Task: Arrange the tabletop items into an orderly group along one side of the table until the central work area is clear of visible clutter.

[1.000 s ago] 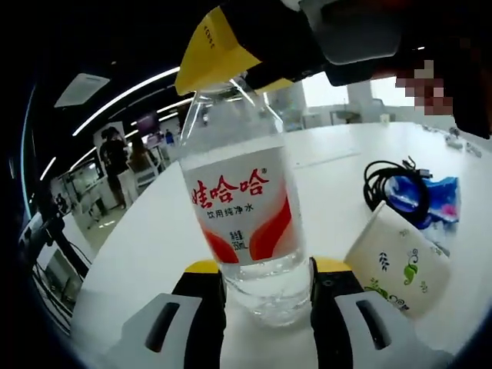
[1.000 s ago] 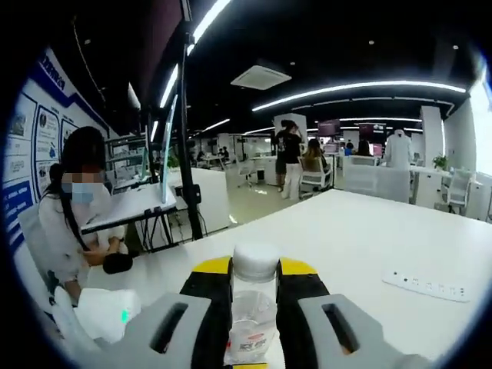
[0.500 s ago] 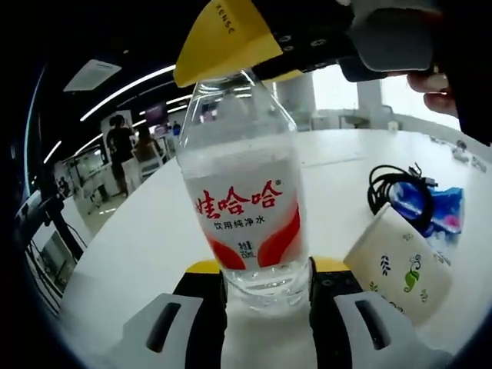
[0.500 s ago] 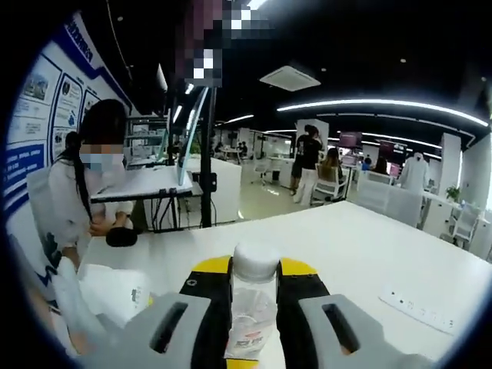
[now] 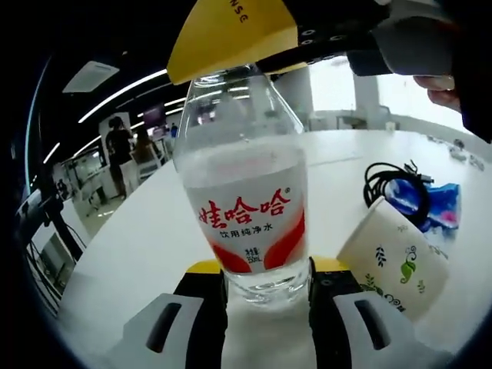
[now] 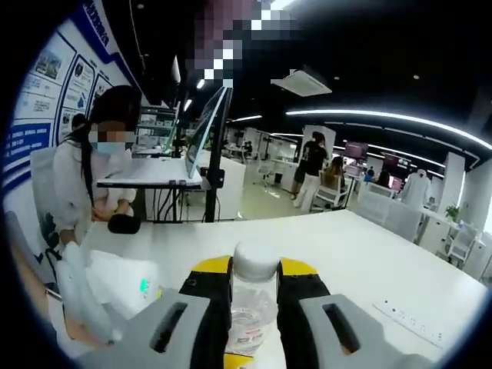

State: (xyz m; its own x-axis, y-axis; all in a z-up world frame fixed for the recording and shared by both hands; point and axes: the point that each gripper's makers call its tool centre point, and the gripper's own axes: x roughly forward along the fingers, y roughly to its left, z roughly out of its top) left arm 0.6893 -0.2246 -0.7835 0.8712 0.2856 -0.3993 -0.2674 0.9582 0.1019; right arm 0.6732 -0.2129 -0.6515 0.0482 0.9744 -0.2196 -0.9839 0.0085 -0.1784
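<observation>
Since a second ago the water bottle (image 5: 247, 207) has come nearer and looms larger in the left gripper view, and the paper cup (image 5: 392, 257) has slid closer to the bottle's side; part of that shift is the camera's own.

In the left gripper view, the left gripper (image 5: 265, 296) has its two yellow-tipped fingers (image 5: 206, 288) pressed against the base of the bottle, one on each side, grasping it. The bottle stands upright on the white desk (image 5: 154, 231), clear plastic with a white label carrying red characters. At its top the right gripper (image 5: 254, 34) reaches in from above, its yellow finger ends around the neck. A hand (image 5: 442, 84) shows at the upper right behind it. To the right of the bottle the white paper cup with leaf drawings lies tilted on the desk, and beyond it a coiled black cable (image 5: 392, 181) rests against a blue packet (image 5: 438, 204).

In the right gripper view, the right gripper (image 6: 254, 284) looks down along the bottle: the white cap (image 6: 254, 260) sits between the two fingers (image 6: 209, 288), which close on the neck just under it, so they are clenched on the water bottle (image 6: 247, 323). A white power strip (image 6: 411, 323) lies on the desk at the right. At the left edge sits a crumpled white plastic bag (image 6: 115, 284), and behind it a seated person (image 6: 84, 184) at another workstation with a monitor (image 6: 207, 131).
</observation>
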